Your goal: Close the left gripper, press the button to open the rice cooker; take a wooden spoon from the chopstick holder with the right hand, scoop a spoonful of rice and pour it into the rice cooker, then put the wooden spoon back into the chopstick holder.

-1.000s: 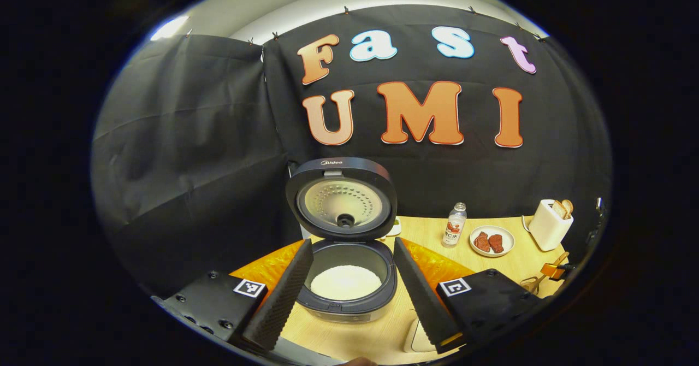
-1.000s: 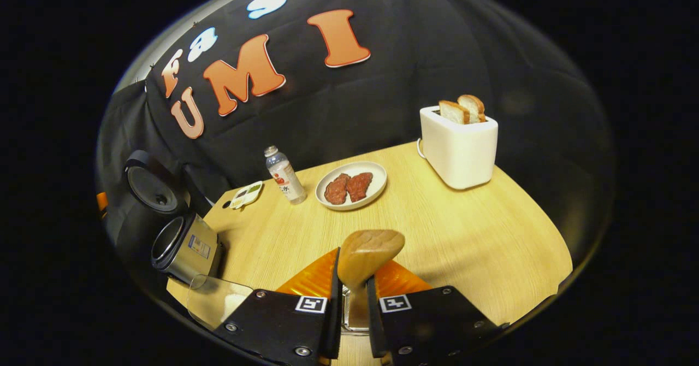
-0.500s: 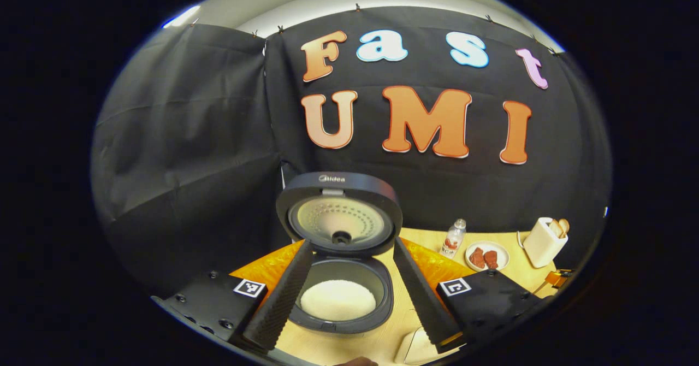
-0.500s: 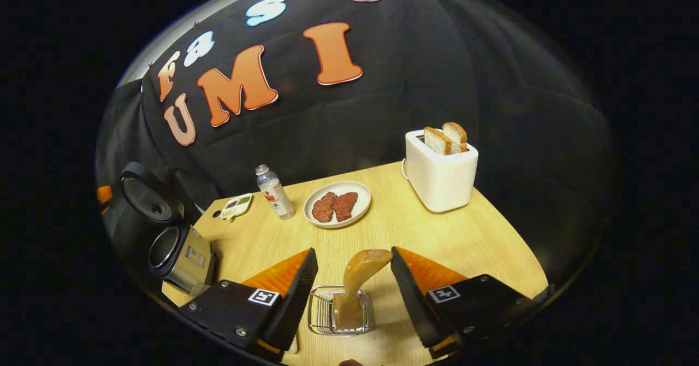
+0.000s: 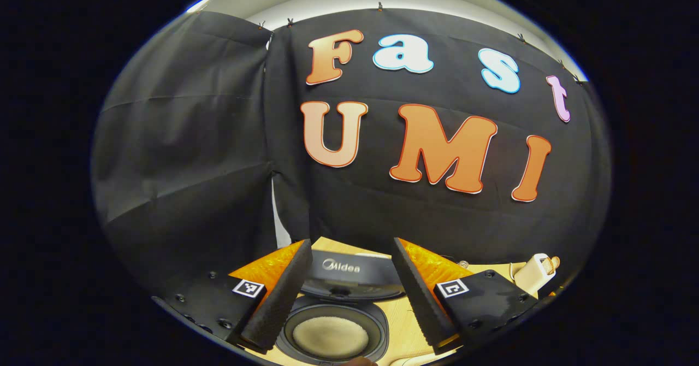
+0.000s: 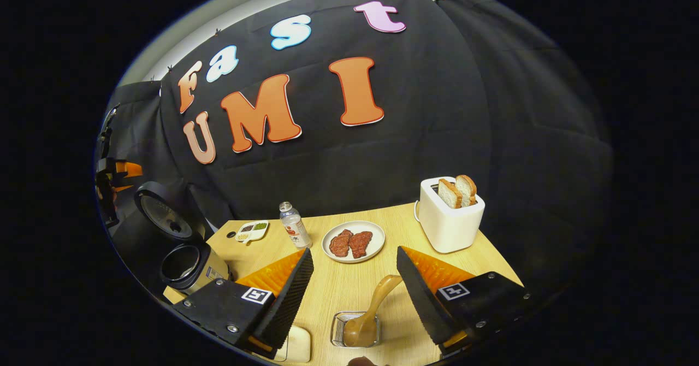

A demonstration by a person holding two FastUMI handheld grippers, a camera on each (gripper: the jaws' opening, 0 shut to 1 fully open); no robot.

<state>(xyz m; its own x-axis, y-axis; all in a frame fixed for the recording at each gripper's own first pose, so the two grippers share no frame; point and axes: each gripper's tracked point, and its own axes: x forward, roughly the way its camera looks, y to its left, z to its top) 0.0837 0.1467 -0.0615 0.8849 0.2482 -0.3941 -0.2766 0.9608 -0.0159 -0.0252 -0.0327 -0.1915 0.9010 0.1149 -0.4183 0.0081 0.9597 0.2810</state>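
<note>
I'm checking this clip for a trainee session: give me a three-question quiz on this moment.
1. True or false: the wooden spoon stands in the chopstick holder, apart from the right gripper.
2. What lies on the plate? A) bread B) two pieces of meat C) nothing
3. Fill in: the rice cooker below the left gripper has its lid ____.

Key: 1 true, the fingers are spread and touch nothing; 2 B; 3 open, with rice in the pot.
</note>
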